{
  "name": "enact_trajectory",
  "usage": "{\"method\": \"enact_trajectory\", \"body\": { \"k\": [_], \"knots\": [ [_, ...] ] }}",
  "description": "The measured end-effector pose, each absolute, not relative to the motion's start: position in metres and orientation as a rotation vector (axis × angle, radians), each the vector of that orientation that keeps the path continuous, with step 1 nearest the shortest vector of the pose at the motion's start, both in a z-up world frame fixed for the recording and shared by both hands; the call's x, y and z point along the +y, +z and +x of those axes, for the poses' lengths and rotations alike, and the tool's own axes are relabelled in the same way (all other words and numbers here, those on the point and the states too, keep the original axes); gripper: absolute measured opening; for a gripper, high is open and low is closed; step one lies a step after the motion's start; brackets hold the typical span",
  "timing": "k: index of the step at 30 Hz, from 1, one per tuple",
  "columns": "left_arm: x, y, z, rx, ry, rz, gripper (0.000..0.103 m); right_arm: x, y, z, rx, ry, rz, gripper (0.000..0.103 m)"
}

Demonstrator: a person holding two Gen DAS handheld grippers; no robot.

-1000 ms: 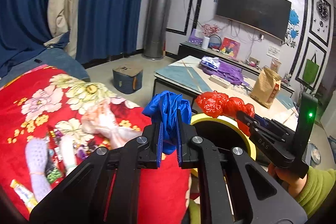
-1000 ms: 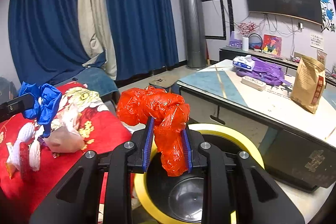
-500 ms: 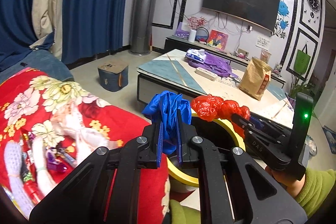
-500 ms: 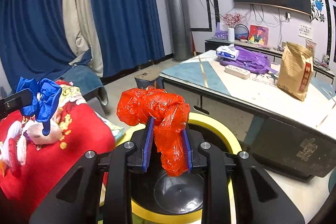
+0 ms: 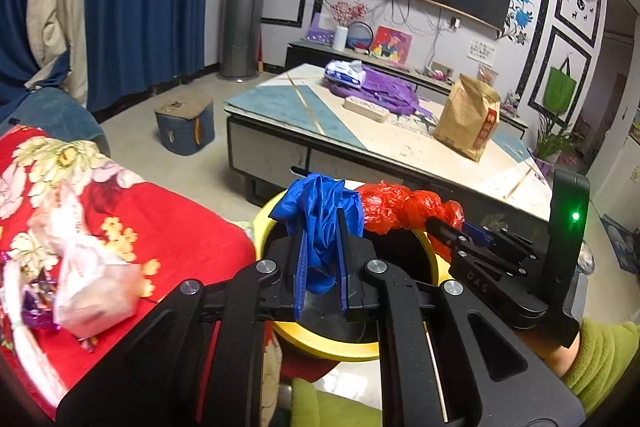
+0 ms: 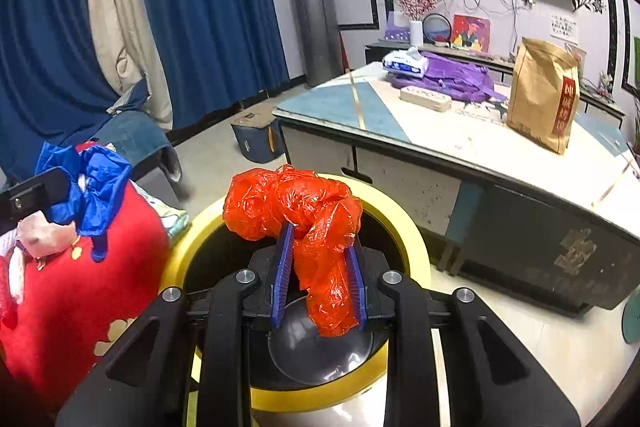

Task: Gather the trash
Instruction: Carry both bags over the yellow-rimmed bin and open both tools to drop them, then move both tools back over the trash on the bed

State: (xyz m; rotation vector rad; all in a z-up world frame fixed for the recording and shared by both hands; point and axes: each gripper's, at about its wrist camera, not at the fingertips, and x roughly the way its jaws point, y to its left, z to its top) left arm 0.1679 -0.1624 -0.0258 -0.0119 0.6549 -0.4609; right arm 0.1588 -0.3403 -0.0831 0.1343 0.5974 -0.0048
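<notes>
**Now both bags hang over the bin**

Leftmost, seen from the bin (image 5: 320, 345), lies the red quilt (image 5: 180, 223) with its flower print, right against the yellow rim. A pale bag (image 5: 90, 283) and some small wrappers (image 5: 34, 307) rest on it, well left of the bin.

Next comes the left gripper (image 5: 322, 267), its fingers nearly together and clamped on a crumpled blue bag (image 5: 320, 211). That bag sits above the bin's left half, its lower end dangling between the blue pads over the black inside. From the right wrist view the same blue bag (image 6: 96, 187) shows off to the left of the bin (image 6: 404, 227), in front of the quilt (image 6: 80, 287).

Just right of it, the right gripper (image 6: 318, 267) holds a crumpled red bag (image 6: 304, 215), fingers narrow and pressed on its twisted tail. The red bag hangs over the bin's middle, its tip down toward the grey bottom. In the left wrist view the red bag (image 5: 404, 207) touches or nearly touches the blue one, and the right gripper (image 5: 444, 231) reaches in from the right, held by a hand in a green sleeve (image 5: 596, 359).

Behind the bin and to its right stands a low table (image 6: 500, 167) with a brown paper sack (image 6: 544, 99) and purple cloth (image 6: 456, 75) on top.
</notes>
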Motion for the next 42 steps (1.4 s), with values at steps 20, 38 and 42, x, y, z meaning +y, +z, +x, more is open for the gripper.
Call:
{"method": "enact_trajectory", "body": {
  "k": [20, 38, 42],
  "knots": [
    [-0.185, -0.047, 0.201, 0.710, -0.469, -0.011, 0.061, -0.369, -0.097, 0.165, 0.641, -0.030, 0.250, 0.061],
    [-0.146, -0.010, 0.172, 0.599, -0.348, -0.061, 0.092, -0.358, -0.059, 0.145, 0.514, 0.001, 0.269, 0.078],
    [-0.126, -0.002, 0.160, 0.567, -0.297, -0.083, 0.092, -0.345, -0.049, 0.139, 0.491, 0.036, 0.262, 0.078]
  ]
}}
